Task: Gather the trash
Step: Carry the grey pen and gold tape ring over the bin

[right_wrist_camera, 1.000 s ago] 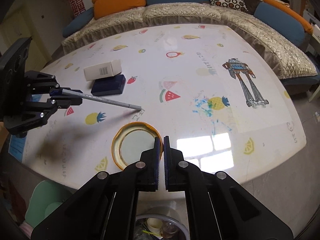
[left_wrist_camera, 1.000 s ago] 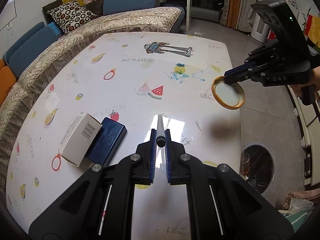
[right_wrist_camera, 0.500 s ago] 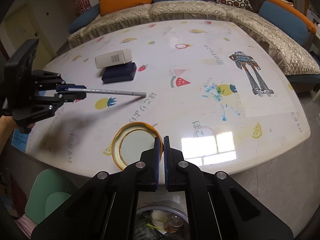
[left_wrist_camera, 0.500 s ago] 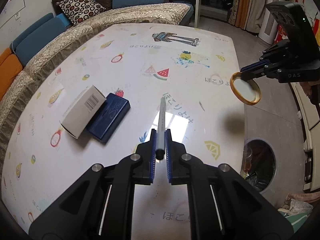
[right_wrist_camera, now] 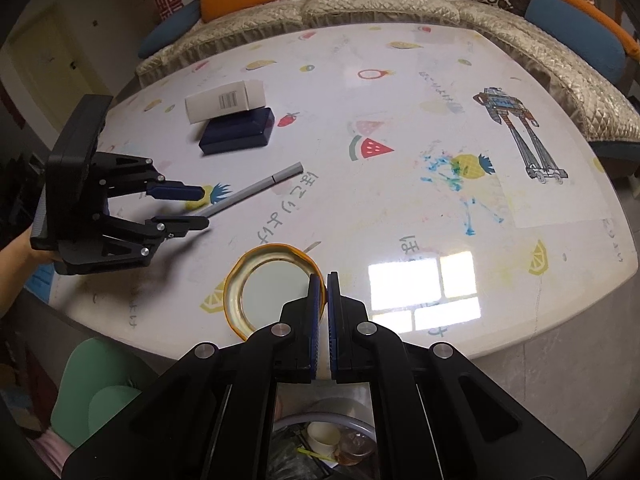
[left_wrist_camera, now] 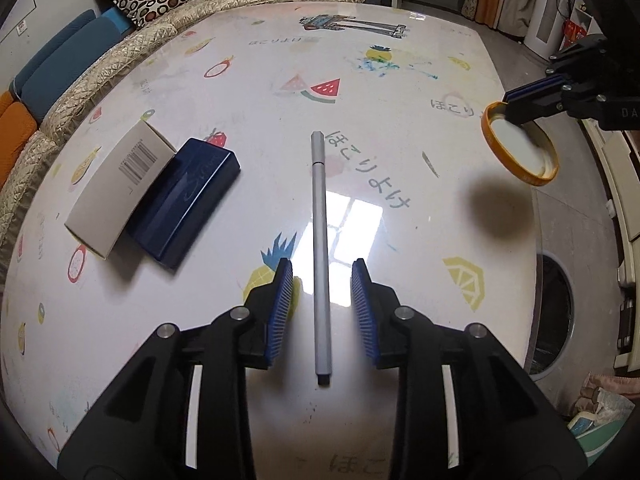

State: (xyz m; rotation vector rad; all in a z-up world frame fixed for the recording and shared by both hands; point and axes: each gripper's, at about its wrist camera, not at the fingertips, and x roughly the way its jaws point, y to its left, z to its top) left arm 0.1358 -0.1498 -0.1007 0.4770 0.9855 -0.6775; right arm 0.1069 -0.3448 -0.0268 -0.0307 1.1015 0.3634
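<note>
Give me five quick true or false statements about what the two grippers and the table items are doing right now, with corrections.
1. The left gripper is clamped on the pen. False: its jaws are open, the pen lies between them.
2. The right gripper holds the yellow lid by its rim. True.
3. The white box lies beside the blue case. True.
4. The trash bin sits on the table. False: it is below the table edge.
5. The lid rests on the table. False: it is held up.
</note>
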